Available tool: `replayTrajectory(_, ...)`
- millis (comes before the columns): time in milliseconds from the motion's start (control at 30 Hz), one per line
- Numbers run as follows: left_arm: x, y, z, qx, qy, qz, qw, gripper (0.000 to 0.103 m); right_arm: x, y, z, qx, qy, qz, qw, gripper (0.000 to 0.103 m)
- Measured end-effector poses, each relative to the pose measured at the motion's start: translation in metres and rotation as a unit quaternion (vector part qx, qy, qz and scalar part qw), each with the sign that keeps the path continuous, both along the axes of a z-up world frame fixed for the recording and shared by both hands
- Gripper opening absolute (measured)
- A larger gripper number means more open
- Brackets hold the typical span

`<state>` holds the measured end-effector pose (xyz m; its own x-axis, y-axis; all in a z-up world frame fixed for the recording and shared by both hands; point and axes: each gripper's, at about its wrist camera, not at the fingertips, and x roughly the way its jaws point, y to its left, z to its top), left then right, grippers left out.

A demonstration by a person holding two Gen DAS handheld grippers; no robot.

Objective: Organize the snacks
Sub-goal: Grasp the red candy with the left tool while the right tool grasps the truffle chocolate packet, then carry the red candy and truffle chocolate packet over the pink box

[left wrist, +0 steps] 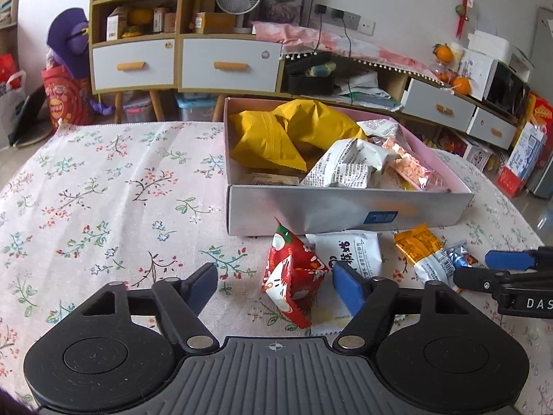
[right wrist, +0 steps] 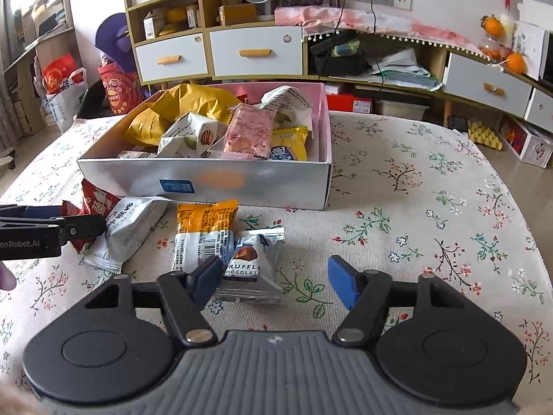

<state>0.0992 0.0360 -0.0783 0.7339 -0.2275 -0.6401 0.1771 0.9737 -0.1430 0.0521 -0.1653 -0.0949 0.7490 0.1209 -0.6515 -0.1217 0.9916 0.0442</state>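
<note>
Now left tongs (left wrist: 276,287) half-open around crinkly red packet (left wrist: 293,276); right tongs (right wrist: 274,282) half-open around glossy truffle packet (right wrist: 250,269).

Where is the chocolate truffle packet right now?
In the right wrist view the chocolate truffle packet lies on the flowery tablecloth, in front of the box, beside the orange-and-white packet, between the right gripper's open fingers.

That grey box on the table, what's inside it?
The box holds snack packets: yellow bags, white wrapped ones, a pink bar and a yellow pack. Whatever lies beneath them is covered.
</note>
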Motion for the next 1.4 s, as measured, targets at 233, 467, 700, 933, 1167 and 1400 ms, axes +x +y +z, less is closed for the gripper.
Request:
replayTrajectory(233, 0.005, 0.002, 0.001, -0.020, 0.018, 0.009, 0.9996, 0.051, 0.002, 0.000, 0.000, 0.003, 0.007, 0.003, 1.000, 0.045)
replayTrajectory(467, 0.006, -0.001, 0.003, -0.019, 0.025, 0.005, 0.9995, 0.039, 0.001, 0.007, 0.002, -0.004, 0.010, 0.015, 1.000, 0.025)
replayTrajectory(700, 0.005, 0.000, 0.006, -0.016, 0.032, 0.003, 0.9994, 0.036, 0.001, 0.011, 0.006, -0.011, 0.005, 0.022, 1.000, 0.020)
replayTrajectory(933, 0.001, 0.006, 0.010, -0.025, 0.037, 0.004, 0.9990, 0.034, 0.000, 0.010, 0.008, -0.005, 0.006, 0.024, 1.000, 0.018)
replayTrajectory(1167, -0.002, 0.010, 0.018, -0.037, 0.031, 0.005, 0.9988, 0.033, -0.002, 0.007, 0.017, 0.015, -0.004, 0.025, 1.000, 0.017)
replayTrajectory(1400, -0.007, 0.014, 0.031, -0.051, 0.018, 0.006, 0.9985, 0.032, -0.003, 0.008, 0.025, 0.027, -0.013, 0.025, 0.999, 0.018)
